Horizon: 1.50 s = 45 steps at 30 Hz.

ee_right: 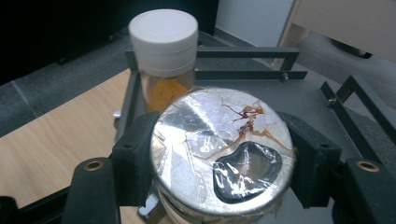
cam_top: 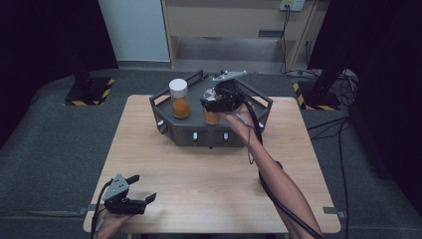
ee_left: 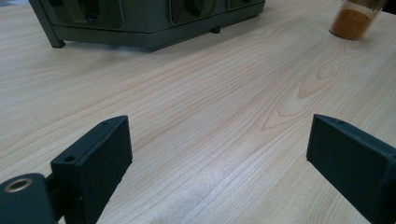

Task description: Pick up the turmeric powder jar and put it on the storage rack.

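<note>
A dark grey rack (cam_top: 193, 135) stands at the far middle of the wooden table (cam_top: 199, 179). In its left part is a jar of orange powder with a white cap (cam_top: 179, 98), upright. My right gripper (cam_top: 219, 102) is shut on a second jar of orange powder (cam_top: 211, 117), held just above the rack's front right part. In the right gripper view this jar's torn foil seal (ee_right: 224, 149) sits between the black jaws, with the white-capped jar (ee_right: 163, 51) behind it. My left gripper (cam_top: 142, 188) stands open over the table's front left corner, with bare wood between its jaws.
The left gripper view shows the rack's front wall (ee_left: 140, 32) at top left and the held jar's base (ee_left: 352, 21) at top right. Cables trail down the right forearm and across the floor at right. Black-and-yellow striped stand bases (cam_top: 89, 92) flank the table's far corners.
</note>
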Each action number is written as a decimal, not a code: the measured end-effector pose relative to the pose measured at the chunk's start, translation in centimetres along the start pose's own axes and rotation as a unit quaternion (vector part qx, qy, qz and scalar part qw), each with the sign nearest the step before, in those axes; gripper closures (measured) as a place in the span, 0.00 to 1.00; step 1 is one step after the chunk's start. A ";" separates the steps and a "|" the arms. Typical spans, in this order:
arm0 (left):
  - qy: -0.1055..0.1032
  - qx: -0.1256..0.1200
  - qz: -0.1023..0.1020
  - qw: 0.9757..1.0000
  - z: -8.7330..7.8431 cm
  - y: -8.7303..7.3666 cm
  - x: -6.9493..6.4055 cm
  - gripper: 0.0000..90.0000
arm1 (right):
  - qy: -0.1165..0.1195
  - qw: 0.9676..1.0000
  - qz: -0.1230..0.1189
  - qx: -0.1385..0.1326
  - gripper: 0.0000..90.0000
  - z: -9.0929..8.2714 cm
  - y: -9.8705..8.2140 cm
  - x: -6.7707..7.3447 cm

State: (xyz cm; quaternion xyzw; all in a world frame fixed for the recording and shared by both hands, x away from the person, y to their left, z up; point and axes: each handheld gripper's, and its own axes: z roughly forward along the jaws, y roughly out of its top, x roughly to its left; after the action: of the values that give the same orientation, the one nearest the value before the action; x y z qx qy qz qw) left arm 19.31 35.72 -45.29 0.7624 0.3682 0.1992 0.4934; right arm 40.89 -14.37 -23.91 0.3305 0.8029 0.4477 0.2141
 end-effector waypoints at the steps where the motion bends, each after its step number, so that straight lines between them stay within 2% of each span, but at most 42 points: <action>1: 0.000 0.000 0.000 1.000 0.0 0.0 0.0 0.06 | -0.005 1.000 0.002 0.000 0.38 0.2 0.1 0.0; 6: -0.001 0.000 -0.001 1.000 0.0 0.0 0.0 0.06 | -0.019 1.000 0.007 -0.004 0.38 1.2 0.3 -0.4; 18: -0.001 0.001 -0.002 1.000 0.0 0.0 0.1 0.07 | -0.061 0.998 0.011 -0.009 0.38 3.7 0.1 -0.3; 31: -0.001 0.001 -0.002 1.000 -0.1 -0.1 0.1 0.07 | -0.055 0.998 0.024 0.001 0.38 5.6 -0.7 -1.1; 45: 0.000 0.000 -0.003 1.000 -0.2 -0.1 0.0 0.07 | -0.050 0.998 0.041 0.007 0.38 6.8 -1.3 -1.8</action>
State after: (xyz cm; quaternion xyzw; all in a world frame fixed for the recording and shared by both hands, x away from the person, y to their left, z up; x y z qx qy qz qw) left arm 19.18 35.89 -45.31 0.7613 0.3701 0.1976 0.4944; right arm 46.02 -12.27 -28.40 0.3862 0.7799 0.4335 0.2337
